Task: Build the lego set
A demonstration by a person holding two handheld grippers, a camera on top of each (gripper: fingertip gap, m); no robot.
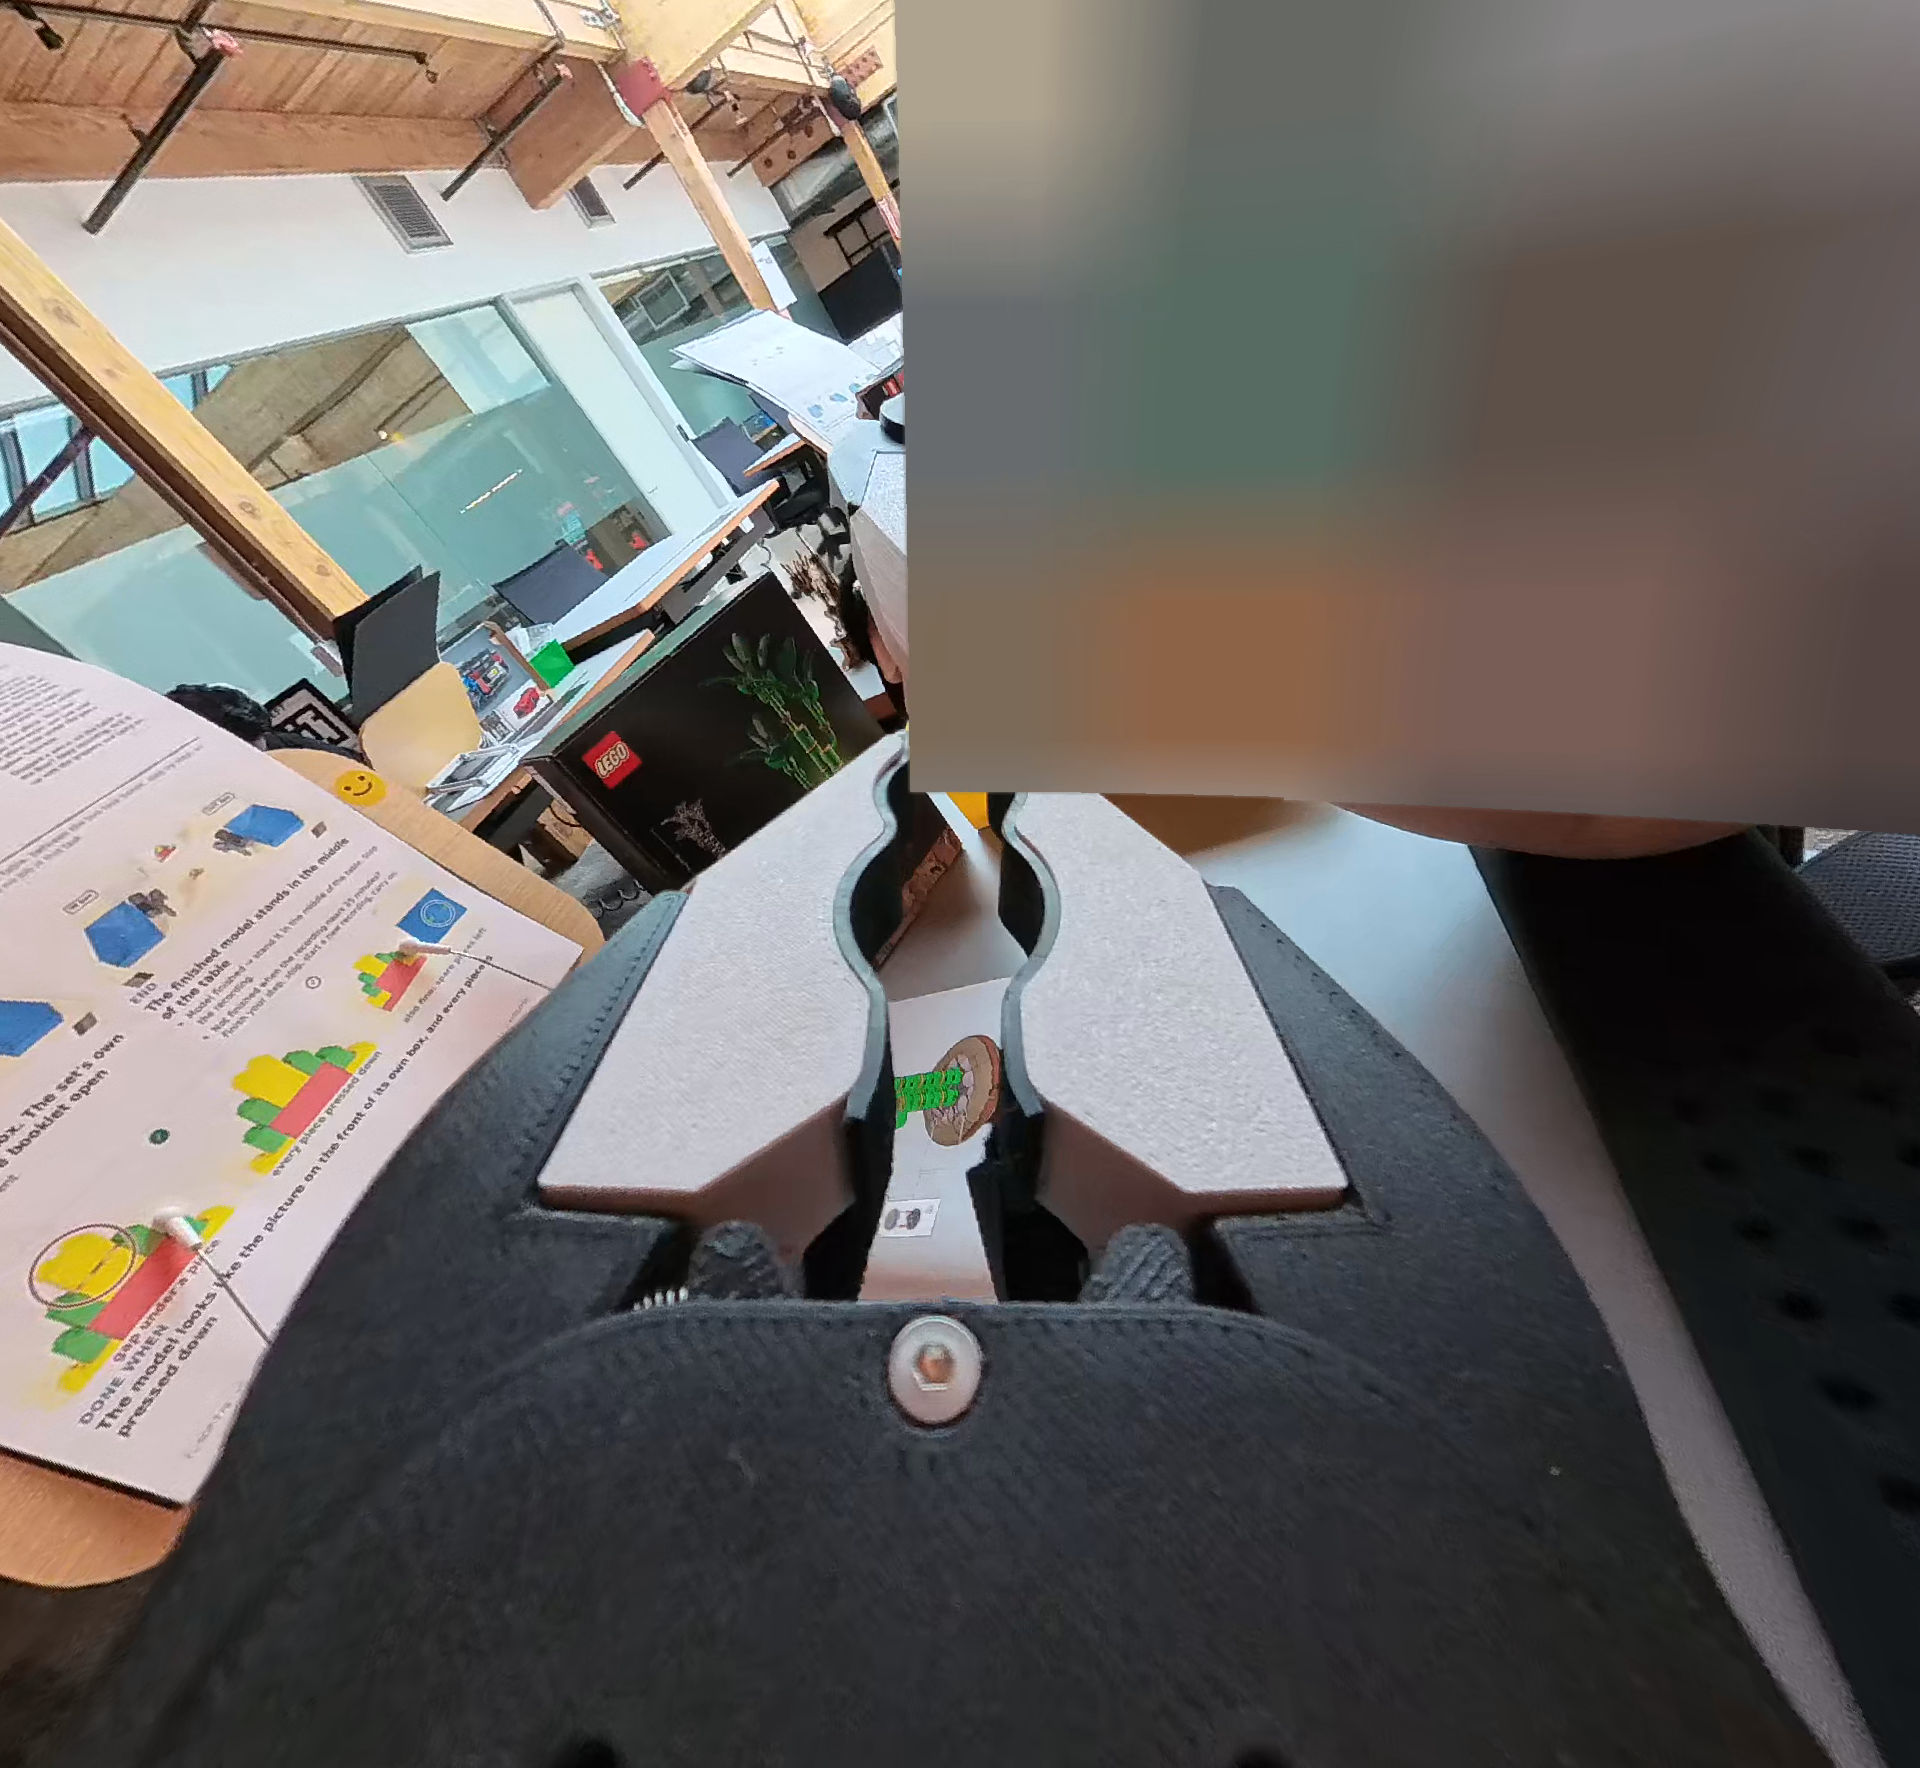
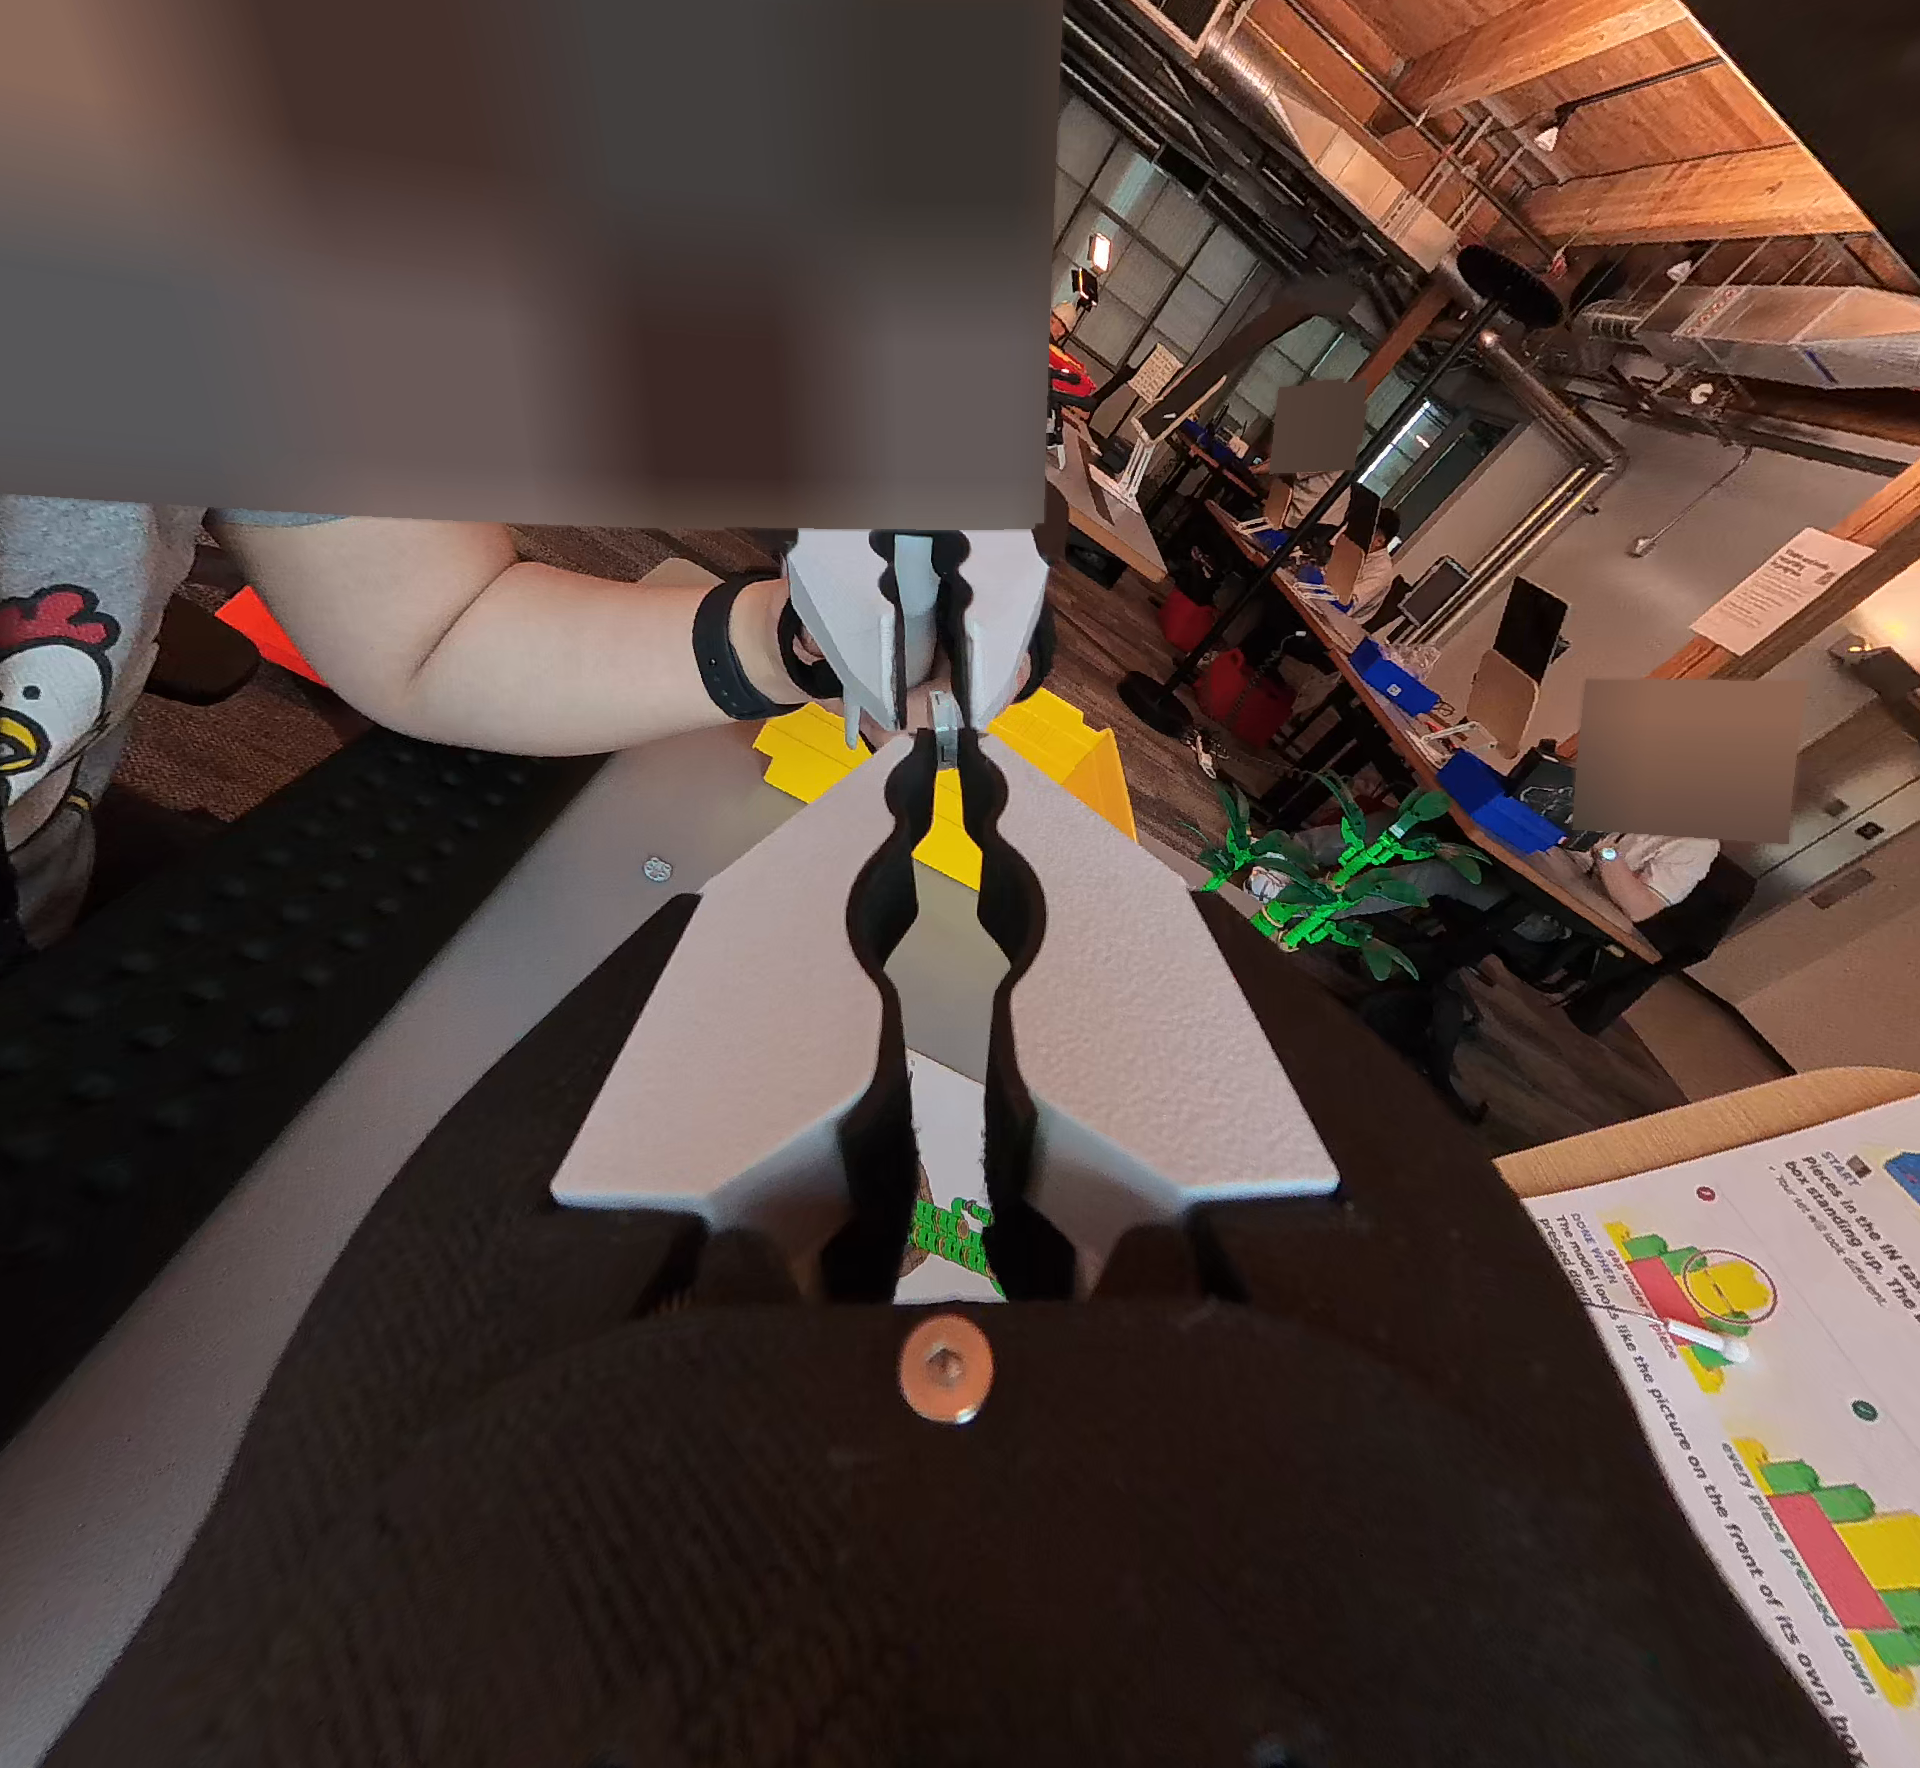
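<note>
So the biggest thing here is the pale grey bench (image 2: 312, 1147), with a black studded mat (image 2: 260, 939) running along its left edge. At the far left side of the bench there's a black cardboard box with a green bamboo picture (image 1: 717, 742), standing upright. A white printed instruction sheet with coloured brick drawings (image 1: 208, 1043) is propped on a light wooden board at the near left in the left wrist view, and the same sheet shows at the near right in the right wrist view. A yellow plastic bin (image 2: 1070, 752) sits at the far end of the bench, and right of it is the green lego plant model with leafy stalks (image 2: 1340, 877), near the bench's right edge. A person's bare forearm (image 2: 499, 638) with a black wristband (image 2: 727, 648) reaches in from the left. The left gripper (image 1: 951, 809) has its white fingers close with a narrow gap; from the other camera something pale grey sits between them, but honestly I can't tell if it's clamped. The right gripper (image 2: 940, 750) is tip to tip with it above the bin, pressed almost together and pinching a small grey lego piece (image 2: 943, 726). An open white booklet page with a green stalk drawing (image 1: 940, 1090) lies flat under both grippers.
</note>
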